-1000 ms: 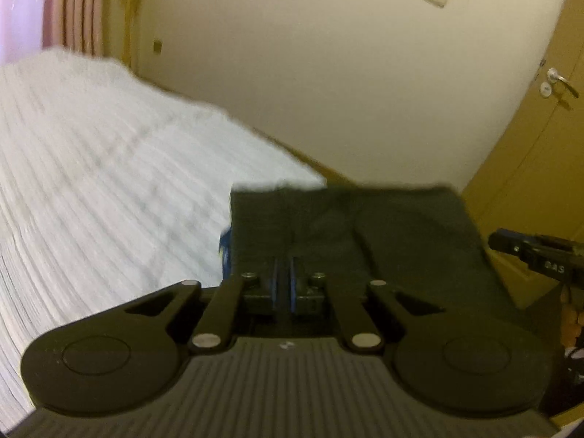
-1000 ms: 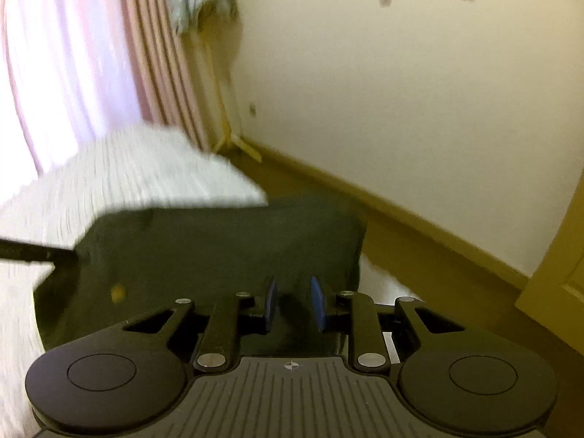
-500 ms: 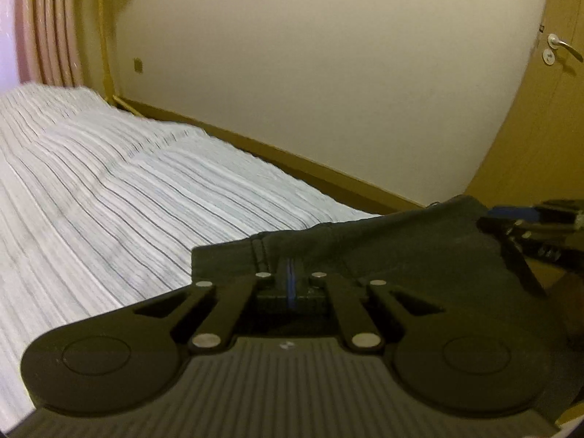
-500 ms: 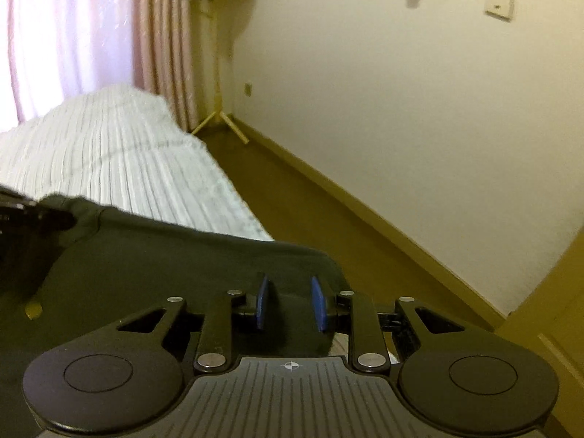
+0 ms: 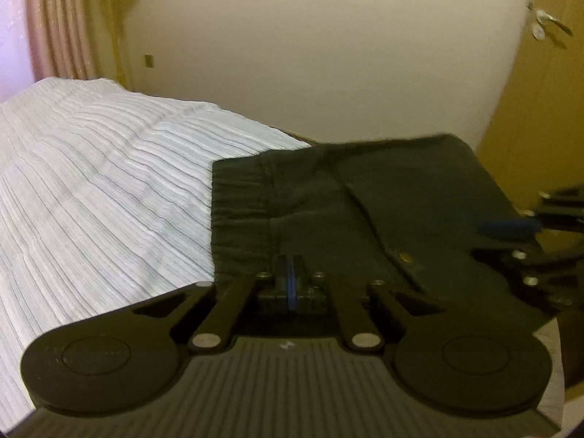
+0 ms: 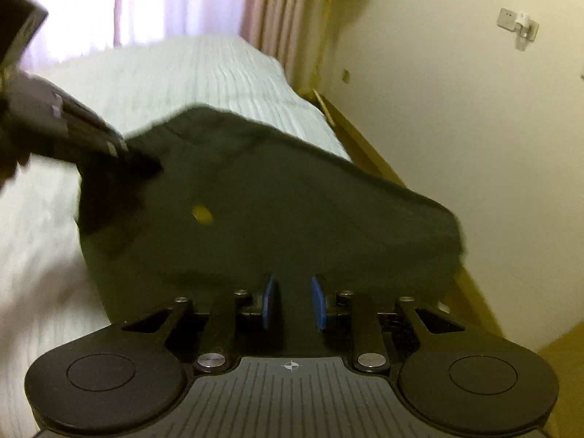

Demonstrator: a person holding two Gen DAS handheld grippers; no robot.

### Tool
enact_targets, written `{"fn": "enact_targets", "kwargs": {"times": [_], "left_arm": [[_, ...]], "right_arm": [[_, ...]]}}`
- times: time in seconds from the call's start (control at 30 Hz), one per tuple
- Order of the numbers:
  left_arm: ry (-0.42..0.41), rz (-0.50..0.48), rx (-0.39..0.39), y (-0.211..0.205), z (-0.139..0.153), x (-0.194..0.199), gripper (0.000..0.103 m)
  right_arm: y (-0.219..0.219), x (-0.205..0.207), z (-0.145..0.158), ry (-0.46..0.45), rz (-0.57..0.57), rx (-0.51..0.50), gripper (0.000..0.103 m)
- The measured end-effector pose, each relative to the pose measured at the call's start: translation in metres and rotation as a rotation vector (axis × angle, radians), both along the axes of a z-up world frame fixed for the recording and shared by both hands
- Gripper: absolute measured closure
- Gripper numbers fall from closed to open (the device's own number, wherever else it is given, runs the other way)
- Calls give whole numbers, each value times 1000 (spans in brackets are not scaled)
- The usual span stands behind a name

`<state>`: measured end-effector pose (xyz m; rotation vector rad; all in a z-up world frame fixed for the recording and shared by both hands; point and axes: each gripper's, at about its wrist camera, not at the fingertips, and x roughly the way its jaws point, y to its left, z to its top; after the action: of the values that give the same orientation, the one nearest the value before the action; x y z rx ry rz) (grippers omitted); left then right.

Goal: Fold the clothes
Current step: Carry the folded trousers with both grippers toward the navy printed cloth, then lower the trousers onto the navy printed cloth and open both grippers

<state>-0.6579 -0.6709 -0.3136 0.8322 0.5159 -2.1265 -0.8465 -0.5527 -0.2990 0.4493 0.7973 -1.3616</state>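
A dark green pair of trousers (image 5: 401, 197) with an elastic waistband and a brass button (image 5: 404, 256) hangs stretched between both grippers above the white striped bed (image 5: 109, 182). My left gripper (image 5: 290, 273) is shut on the waistband edge, its blue pads pressed together on the cloth. In the right wrist view the trousers (image 6: 292, 211) spread out ahead, blurred. My right gripper (image 6: 294, 303) grips a thick fold, and dark cloth fills the gap between its blue pads. The left gripper (image 6: 120, 149) shows at the upper left of that view, and the right gripper (image 5: 511, 228) at the right edge of the left view.
The bed (image 6: 182, 73) runs along a cream wall, with a narrow strip of wooden floor (image 6: 365, 153) between them. Pink curtains (image 5: 54, 18) hang at the bed's far end. A wooden door with a handle (image 5: 547, 23) stands at the right.
Both grippers have swung with the trousers, and the right wrist view has rolled, so the bed now slants. The trousers hang lower and nearer over the bed edge. Both grips are unchanged.
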Motion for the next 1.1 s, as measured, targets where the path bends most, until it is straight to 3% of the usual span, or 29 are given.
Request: {"fn": "enact_targets", "kwargs": {"times": [0.07,0.13,0.2,0.3,0.37,0.47,0.57,0.87,0.9,0.93,0.97,1.0,1.1], "left_arm": [[-58,13,-47,7,6,0,100],[-49,33,-37,11,13,7,101],[-4,52,-12,19,23,14,101],[37,42,11,35,30,18,99],[17,50,32,45,24,14,98],[4,119,80,53,21,11,98],[4,172,124,68,36,12,97],[-35,219,184,135,92,33,72],[-44,221,184,142,98,37,70],[-53,224,183,150,105,42,69],[-62,226,183,158,111,47,67],[-76,229,178,166,118,52,65],[-103,238,173,184,135,63,60]], "right_arm": [[7,-12,7,28,-49,42,79],[18,-26,14,48,-105,67,79],[33,-33,25,13,-135,56,79],[53,-35,42,-131,-151,-14,79],[63,-29,42,-221,-167,-29,79],[73,-19,18,-232,-223,65,79],[92,-15,23,-213,-287,45,79],[129,18,60,-304,-511,136,78],[132,22,64,-308,-538,154,71],[136,28,68,-320,-564,160,44],[140,34,72,-333,-591,166,31],[146,41,79,-341,-597,158,23],[164,59,99,-361,-612,142,23]]}}
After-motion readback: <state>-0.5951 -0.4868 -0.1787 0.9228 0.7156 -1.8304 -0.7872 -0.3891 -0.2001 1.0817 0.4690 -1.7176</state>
